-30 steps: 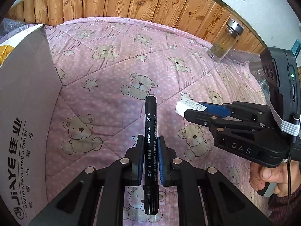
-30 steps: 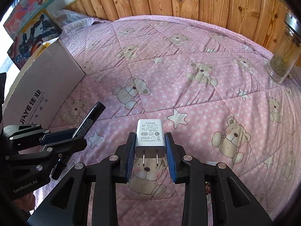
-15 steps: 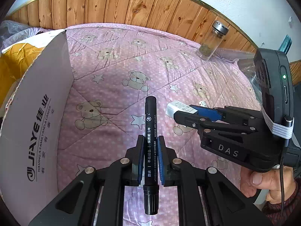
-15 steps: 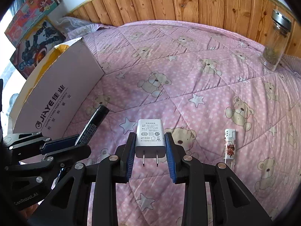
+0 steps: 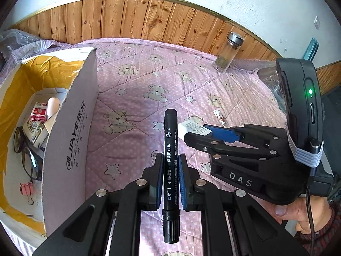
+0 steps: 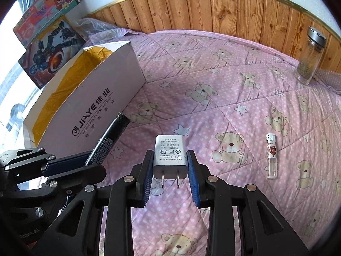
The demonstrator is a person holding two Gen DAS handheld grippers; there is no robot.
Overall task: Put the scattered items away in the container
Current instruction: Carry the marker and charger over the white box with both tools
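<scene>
from the left wrist view: left gripper (image 5: 169, 179) clamping a black marker (image 5: 170, 149) between its blue pads, jaws nearly together, marker lying along the fingers with its cap end pointing forward and its tail sticking out behind the pads, held above the pink bear-print quilt (image 5: 136, 98). standing to the left, the open cardboard box (image 5: 70, 140), white outside with printed lettering and yellow inside, already holding spectacles (image 5: 25, 149), a pink binder clip (image 5: 27, 188), a small red-and-white packet (image 5: 39, 112) and a white rounded object (image 5: 52, 106). reaching in from the right, the right gripper (image 5: 198, 131) pinching a white charger plug (image 5: 190, 128), with a hand (image 5: 302, 213) wrapping its handle. lying beyond on the quilt, a lighter (image 5: 220, 117); standing near the wooden wall panelling (image 5: 127, 19), a glass jar (image 5: 229, 52) with a metal lid. from the right wrist view: right gripper (image 6: 170, 170) gripping the white charger plug (image 6: 169, 155) by its sides, jaws parted only by the plug's width, the two metal prongs pointing back toward the camera, all hanging above the quilt (image 6: 213, 81). coming in at lower left, the left gripper (image 6: 70, 166) carrying the marker (image 6: 110, 134), its tip angling toward the cardboard box (image 6: 93, 106). resting alone on the quilt well to the right, the lighter (image 6: 271, 155); standing at far right by the panelling, the glass jar (image 6: 310, 57). leaning behind the box, colourful toy boxes (image 6: 49, 36).
</scene>
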